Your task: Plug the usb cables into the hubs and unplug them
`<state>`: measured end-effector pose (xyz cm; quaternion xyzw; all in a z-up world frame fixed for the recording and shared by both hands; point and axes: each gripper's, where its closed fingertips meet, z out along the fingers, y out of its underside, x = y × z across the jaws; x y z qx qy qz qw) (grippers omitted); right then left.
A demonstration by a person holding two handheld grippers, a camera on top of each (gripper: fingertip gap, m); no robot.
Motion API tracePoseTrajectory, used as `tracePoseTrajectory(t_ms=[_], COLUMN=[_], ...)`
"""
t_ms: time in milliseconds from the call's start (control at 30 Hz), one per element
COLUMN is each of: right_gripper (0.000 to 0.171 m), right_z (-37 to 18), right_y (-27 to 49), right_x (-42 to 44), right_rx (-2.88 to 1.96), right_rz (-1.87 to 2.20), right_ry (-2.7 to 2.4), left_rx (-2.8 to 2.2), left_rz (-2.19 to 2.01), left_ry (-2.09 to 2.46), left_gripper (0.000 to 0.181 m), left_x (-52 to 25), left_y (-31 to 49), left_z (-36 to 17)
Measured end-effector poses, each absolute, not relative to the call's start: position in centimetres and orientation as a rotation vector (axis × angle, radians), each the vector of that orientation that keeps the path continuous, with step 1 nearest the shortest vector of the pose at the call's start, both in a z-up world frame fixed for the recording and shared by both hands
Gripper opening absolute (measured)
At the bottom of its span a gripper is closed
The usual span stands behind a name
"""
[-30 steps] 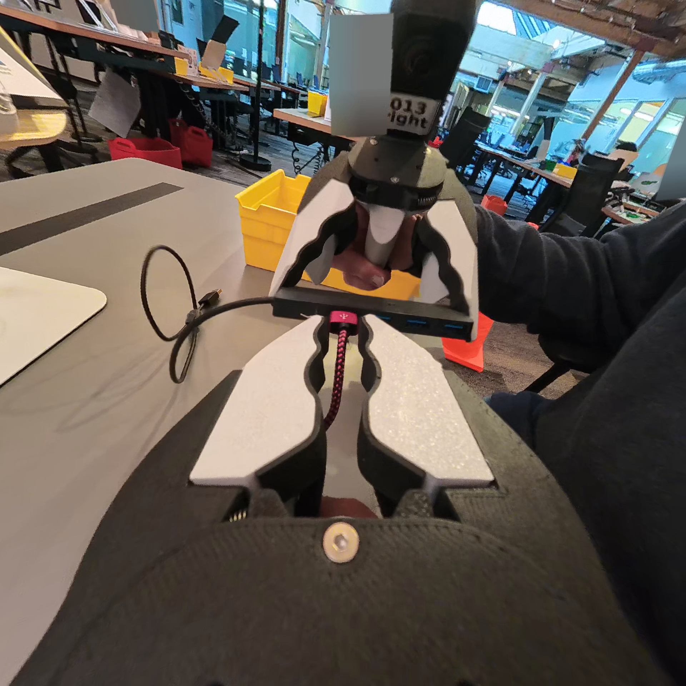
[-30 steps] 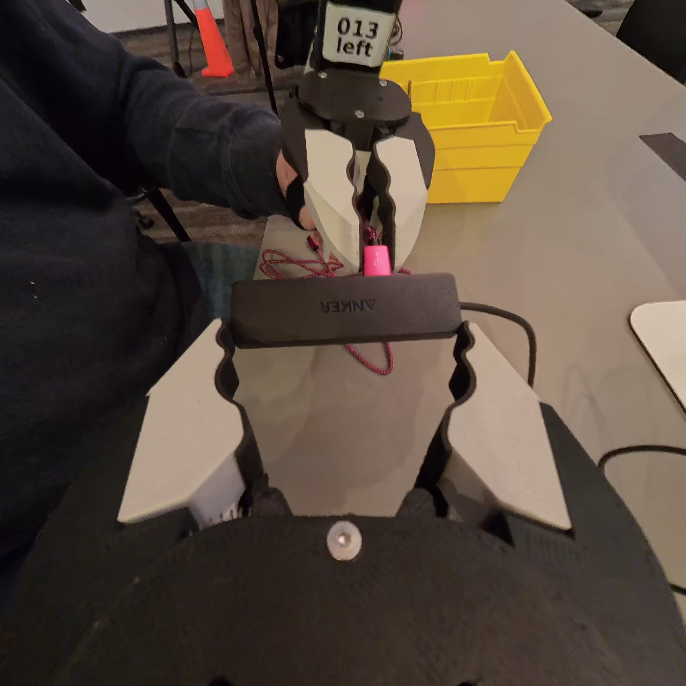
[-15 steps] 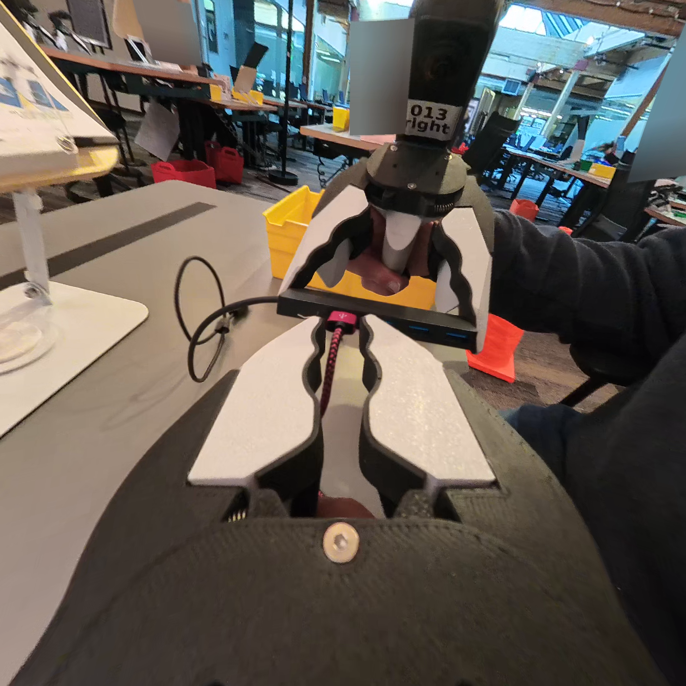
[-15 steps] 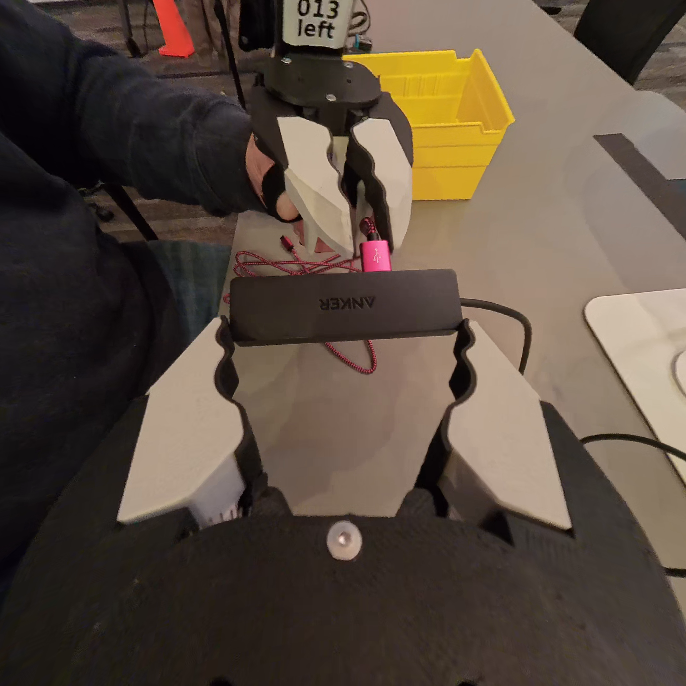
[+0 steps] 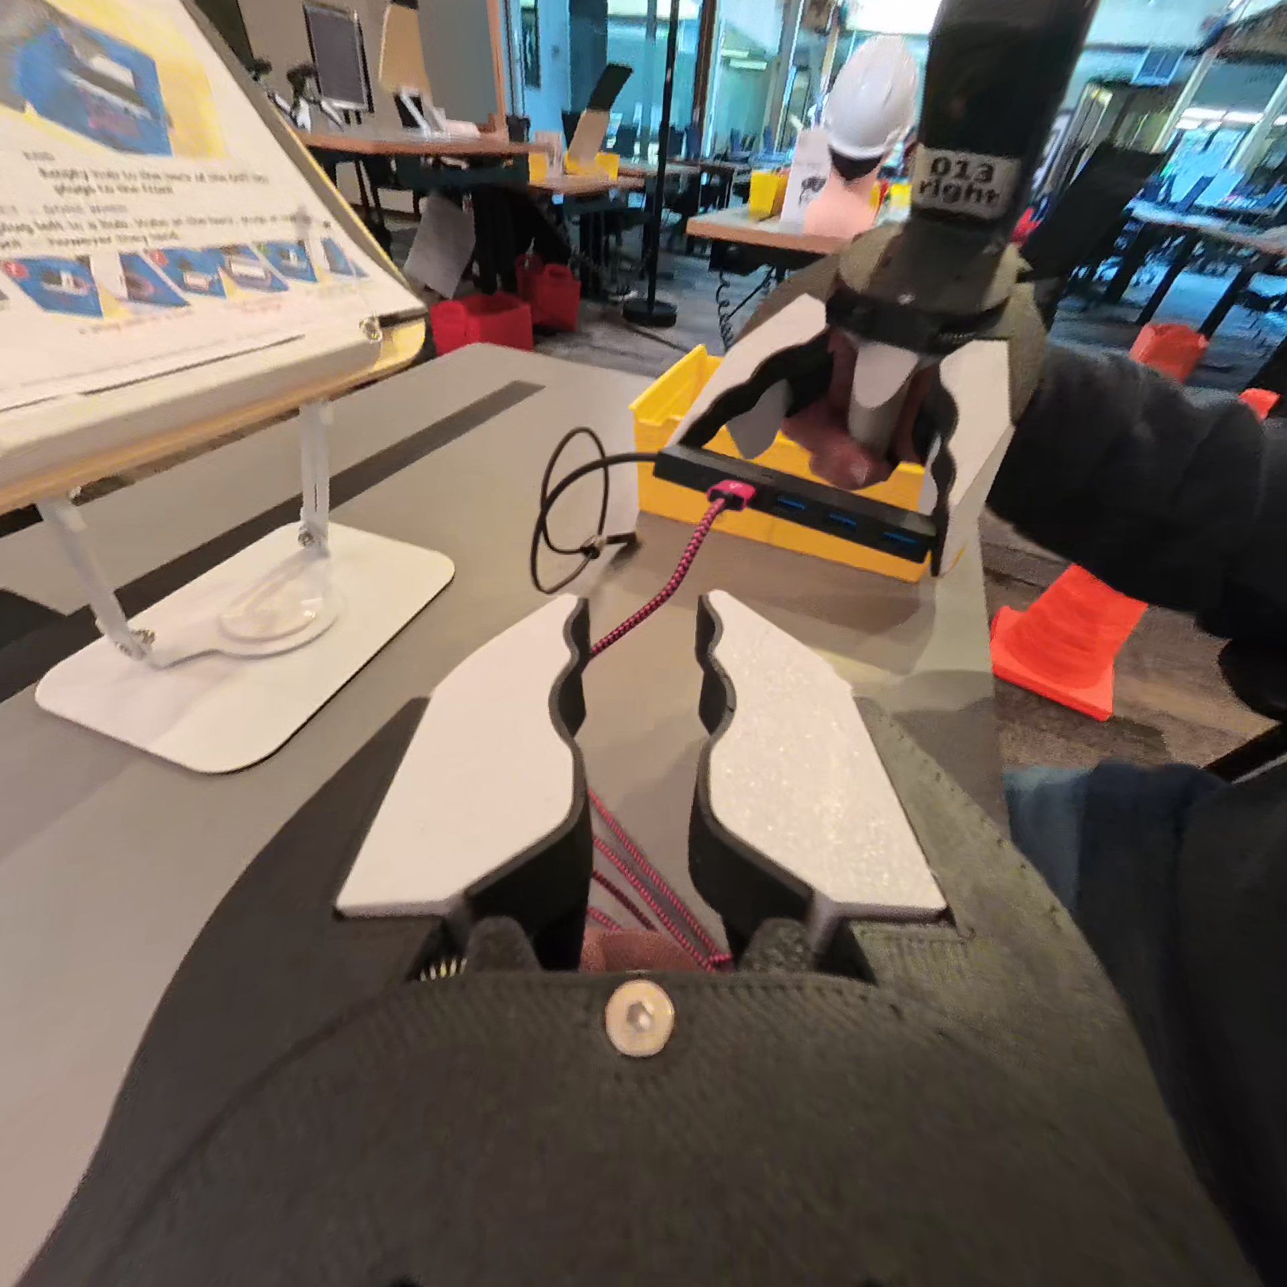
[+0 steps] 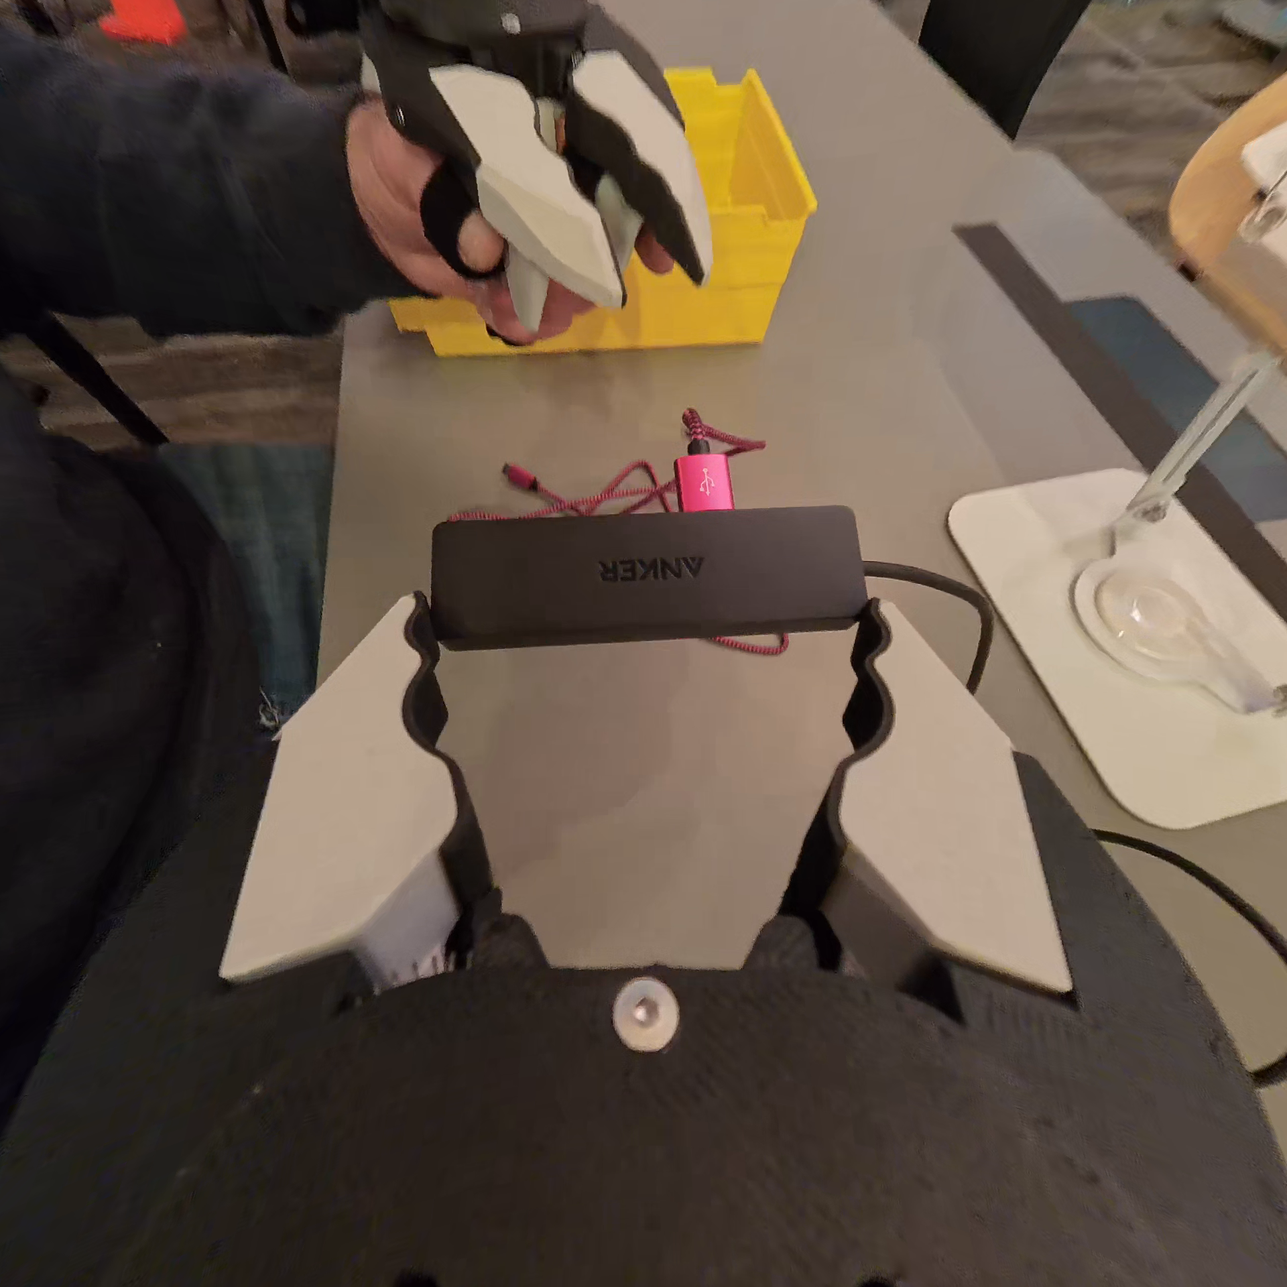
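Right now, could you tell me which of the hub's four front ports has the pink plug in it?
The pink plug sits in the end port of the black hub nearest the hub's own black cable; the three blue ports beside it stand empty.

We see a matt black plastic hub (image 6: 644, 574), a braided cloth-covered pink cable (image 5: 651, 604) with a glossy metallic plug (image 6: 703, 484), and a smooth grey desk (image 6: 870, 390).

Bright workshop, rows of desks (image 5: 418, 143)
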<state>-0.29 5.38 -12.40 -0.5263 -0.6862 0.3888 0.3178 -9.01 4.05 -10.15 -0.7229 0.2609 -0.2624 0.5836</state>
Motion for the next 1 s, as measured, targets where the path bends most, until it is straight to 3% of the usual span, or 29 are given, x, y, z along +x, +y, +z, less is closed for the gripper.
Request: tracePoseTrajectory(t_ms=[600,767,933,1000], right_gripper=[0.118,0.121,0.118,0.117], right_z=[-28.7,-28.5,-23.7,-22.0], right_y=[2.9,2.2,2.8,5.4], right_x=[0.4,0.7,1.2,2.0], right_rx=[-1.715,-1.766,-1.864,-1.917], right_rz=[0.645,0.669,0.942,0.879], right_ry=[-2.032,-2.045,-1.836,-1.709], left_rx=[-2.348,-2.432,-2.47,-2.507], left_rz=[-0.224,-0.207,-0.2,-0.167], left_ry=[0.445,0.392,0.379,0.388], left_gripper=[0.048,0.048,0.048,0.048], left_x=[-13.4,-14.0,-14.6,-15.0], left_y=[1.3,0.6,0.1,-0.4], left_z=[-23.6,-25.8,-26.5,-27.2])
